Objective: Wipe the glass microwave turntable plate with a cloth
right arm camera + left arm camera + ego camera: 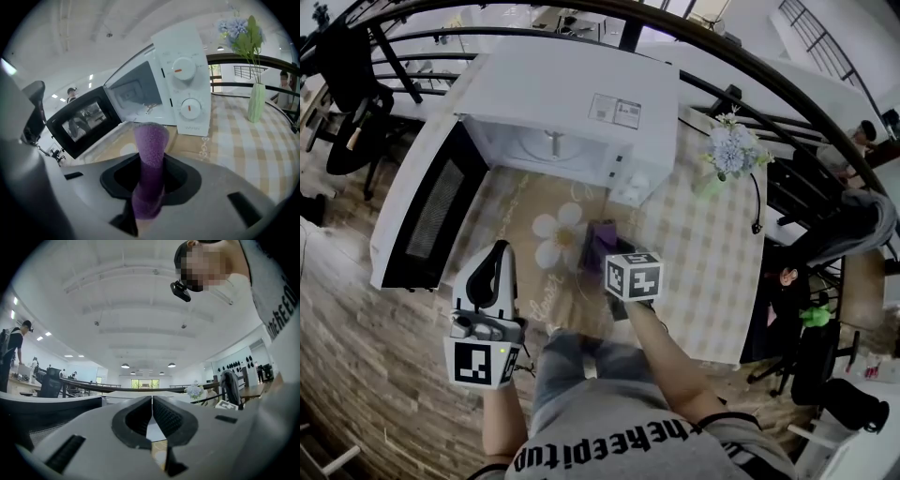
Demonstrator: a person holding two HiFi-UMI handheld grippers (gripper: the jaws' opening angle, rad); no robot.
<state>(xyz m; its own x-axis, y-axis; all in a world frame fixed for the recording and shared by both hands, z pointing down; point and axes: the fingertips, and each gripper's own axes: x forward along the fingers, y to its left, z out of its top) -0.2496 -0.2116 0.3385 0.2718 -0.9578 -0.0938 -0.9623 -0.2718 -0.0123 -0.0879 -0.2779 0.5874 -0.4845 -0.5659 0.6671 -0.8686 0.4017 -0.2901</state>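
The white microwave [572, 103] stands open at the back of the table, its dark-windowed door [431, 216] swung out to the left. A pale round turntable plate [551, 146] shows inside the cavity. My right gripper [609, 255] is over the table in front of the microwave, shut on a purple cloth [600, 239]. In the right gripper view the cloth [150, 154] sticks up from the jaws of the right gripper [149, 187] toward the microwave [180, 79]. My left gripper [500, 253] hangs near the door's lower edge; the left gripper [151, 405] is shut on nothing.
A green vase of pale flowers [727, 155] stands right of the microwave, and a black cable [757, 211] lies beside it. The checked tablecloth [703, 272] carries a daisy print [555, 234]. A curved black railing [787, 84] and a seated person [862, 136] lie beyond.
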